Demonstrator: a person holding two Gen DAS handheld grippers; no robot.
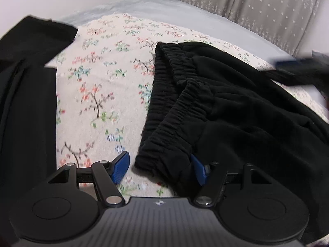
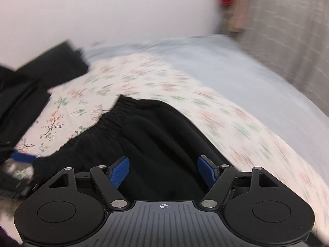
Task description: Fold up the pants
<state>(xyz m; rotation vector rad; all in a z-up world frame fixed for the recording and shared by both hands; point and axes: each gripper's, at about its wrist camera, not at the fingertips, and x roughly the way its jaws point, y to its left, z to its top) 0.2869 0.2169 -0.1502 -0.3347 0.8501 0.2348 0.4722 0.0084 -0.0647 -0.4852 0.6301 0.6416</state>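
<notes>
One floral bedspread, white wall behind.

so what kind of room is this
Most likely a bedroom: the black pants lie on what looks like a bed with a floral sheet over a pale blue cover, and a patterned curtain hangs behind it beside a plain wall.

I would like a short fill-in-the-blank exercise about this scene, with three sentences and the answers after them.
1. The pants with the gathered waistband are ____ in colour.
2. They lie on a cloth printed with small ____.
3. The pads of the left gripper are ____ in colour.

Answers: black; flowers; blue
</notes>
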